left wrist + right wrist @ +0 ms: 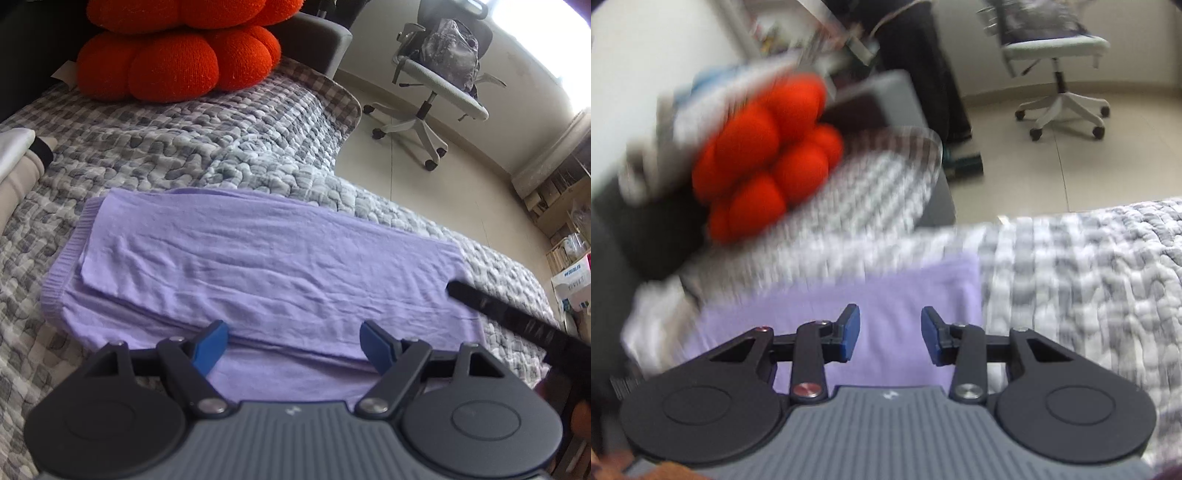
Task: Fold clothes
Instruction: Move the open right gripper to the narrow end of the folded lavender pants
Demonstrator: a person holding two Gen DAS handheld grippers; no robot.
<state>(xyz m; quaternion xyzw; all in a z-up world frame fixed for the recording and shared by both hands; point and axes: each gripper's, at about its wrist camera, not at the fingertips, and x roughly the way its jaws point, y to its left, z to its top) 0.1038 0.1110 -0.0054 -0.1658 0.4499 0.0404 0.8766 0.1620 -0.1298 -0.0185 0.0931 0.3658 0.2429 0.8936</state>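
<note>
sweater below both parted tongs

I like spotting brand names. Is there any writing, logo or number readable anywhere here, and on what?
White bag at the left view's right edge: blue print, too blurred and tilted to read.
Left gripper body: small pale mark, no letters legible.
Right gripper body: the same small mark, unreadable.
Purple garment, quilt: no text visible.

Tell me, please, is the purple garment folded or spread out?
Folded: the purple garment lies on the quilt in stacked layers, with a ribbed hem under its top panel.
</note>
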